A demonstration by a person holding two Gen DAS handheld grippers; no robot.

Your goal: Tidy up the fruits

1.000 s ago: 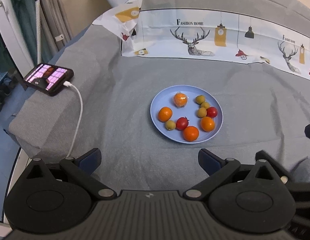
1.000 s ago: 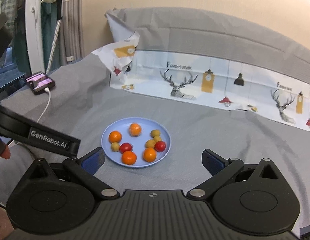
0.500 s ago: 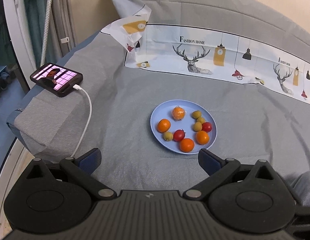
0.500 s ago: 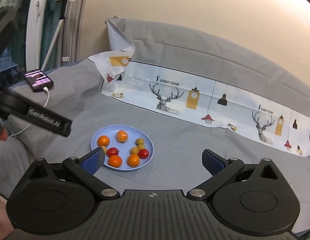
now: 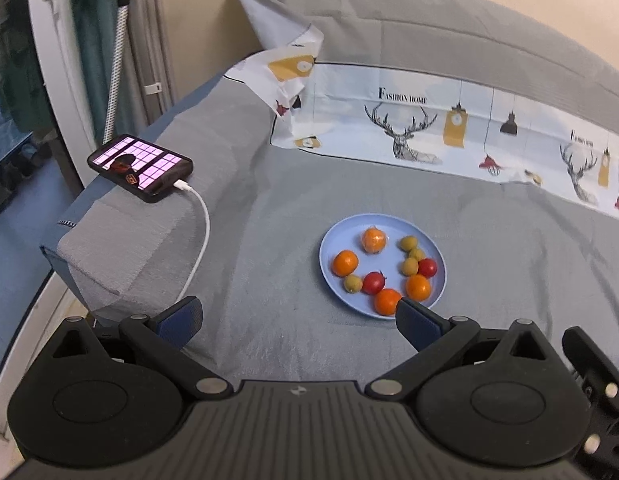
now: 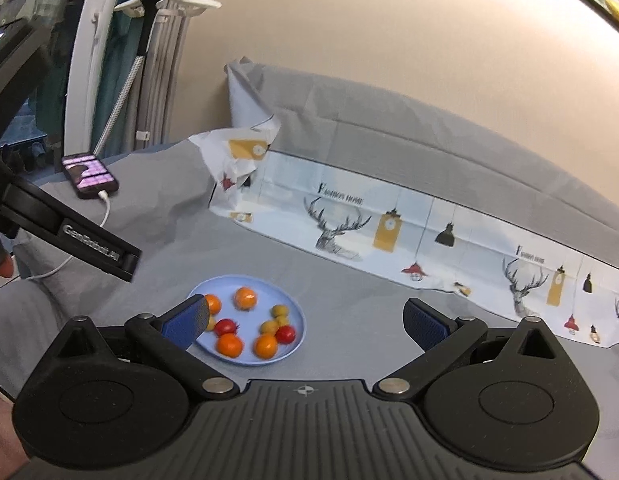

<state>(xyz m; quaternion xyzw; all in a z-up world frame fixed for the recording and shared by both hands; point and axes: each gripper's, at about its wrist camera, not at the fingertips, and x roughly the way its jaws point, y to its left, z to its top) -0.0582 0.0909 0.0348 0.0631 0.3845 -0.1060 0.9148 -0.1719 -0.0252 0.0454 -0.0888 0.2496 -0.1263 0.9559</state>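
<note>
A light blue plate (image 5: 333, 240) (image 6: 297, 320) lies on the grey bed cover. On it sit several small fruits: oranges (image 5: 344, 263) (image 6: 229, 345), red cherry tomatoes (image 5: 374, 282) (image 6: 285, 334) and yellow-green olives (image 5: 408, 243) (image 6: 280, 311). My left gripper (image 5: 297, 320) is open and empty, well short of the plate and to its left. My right gripper (image 6: 305, 322) is also open and empty, high above the bed; its left finger covers the plate's near-left rim in the right wrist view.
A phone (image 5: 140, 167) (image 6: 90, 175) with a lit screen and a white cable (image 5: 201, 236) rests on the raised left edge of the bed. A printed deer cloth (image 5: 429, 136) (image 6: 409, 236) lies behind the plate. The left gripper's body (image 6: 69, 236) crosses the right wrist view at left.
Both grippers have pulled back and tilted up, so the plate looks smaller and lower and more wall shows. Both have stayed open and the fruits have not moved.
</note>
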